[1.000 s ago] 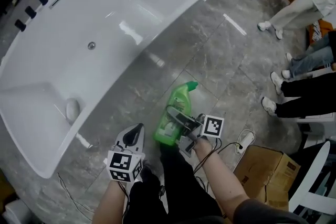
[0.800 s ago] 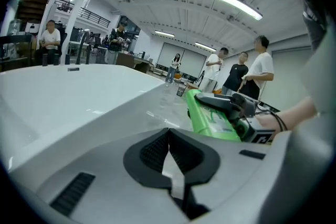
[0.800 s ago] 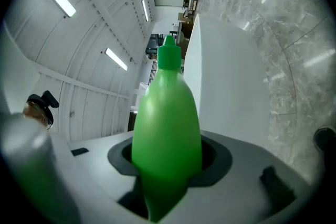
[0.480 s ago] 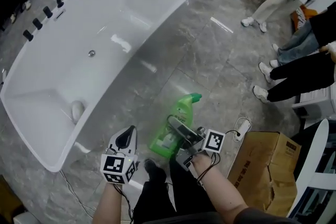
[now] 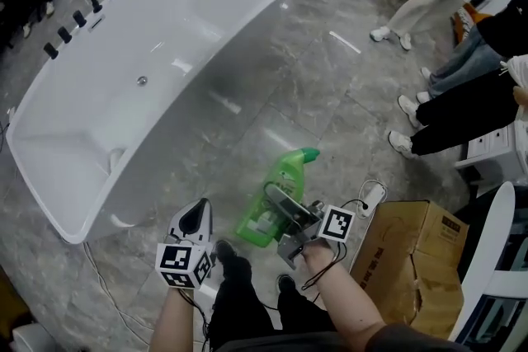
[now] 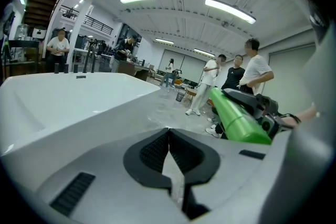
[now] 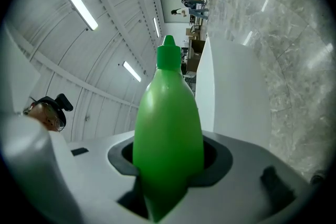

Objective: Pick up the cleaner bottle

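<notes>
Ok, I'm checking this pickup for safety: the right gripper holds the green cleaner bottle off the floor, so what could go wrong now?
The right gripper grips the cleaner bottle only by its smooth rounded body, so it might slip and drop onto the stone floor. What looks like a power strip lies close to the person's feet: a possible trip hazard.

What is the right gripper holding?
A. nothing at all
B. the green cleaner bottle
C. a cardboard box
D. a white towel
B: in the right gripper view, the jaws of the right gripper press on both sides of the green cleaner bottle.
</notes>
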Demonstrator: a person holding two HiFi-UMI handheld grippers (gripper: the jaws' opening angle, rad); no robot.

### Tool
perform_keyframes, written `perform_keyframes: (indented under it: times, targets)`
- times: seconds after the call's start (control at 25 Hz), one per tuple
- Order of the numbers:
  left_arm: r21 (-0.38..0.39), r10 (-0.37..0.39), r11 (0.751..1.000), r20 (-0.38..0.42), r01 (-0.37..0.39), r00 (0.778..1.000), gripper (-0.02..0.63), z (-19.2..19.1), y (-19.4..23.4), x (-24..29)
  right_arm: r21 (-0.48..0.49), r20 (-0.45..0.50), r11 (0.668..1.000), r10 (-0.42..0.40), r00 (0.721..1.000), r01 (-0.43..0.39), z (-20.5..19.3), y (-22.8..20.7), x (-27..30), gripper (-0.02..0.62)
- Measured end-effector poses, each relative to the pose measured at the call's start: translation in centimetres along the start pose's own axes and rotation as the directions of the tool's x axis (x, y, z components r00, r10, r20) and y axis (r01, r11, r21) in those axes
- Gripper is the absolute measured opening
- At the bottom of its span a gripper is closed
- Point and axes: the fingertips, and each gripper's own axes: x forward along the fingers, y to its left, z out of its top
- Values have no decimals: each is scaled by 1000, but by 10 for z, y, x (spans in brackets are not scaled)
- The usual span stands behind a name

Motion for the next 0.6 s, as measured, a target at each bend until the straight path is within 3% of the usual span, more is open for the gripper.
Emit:
perform_keyframes:
  times: [0.28,0.6]
  targets:
    - [12,19,1000,52,-20,998,13,4,-78,-43,8,-42,998,-60,997,60,-14,35,-77,191]
    - [36,40,998,109,-45,993,12,1,-163,-92,-50,-93,998,-48,995,44,-31,89,-156,192]
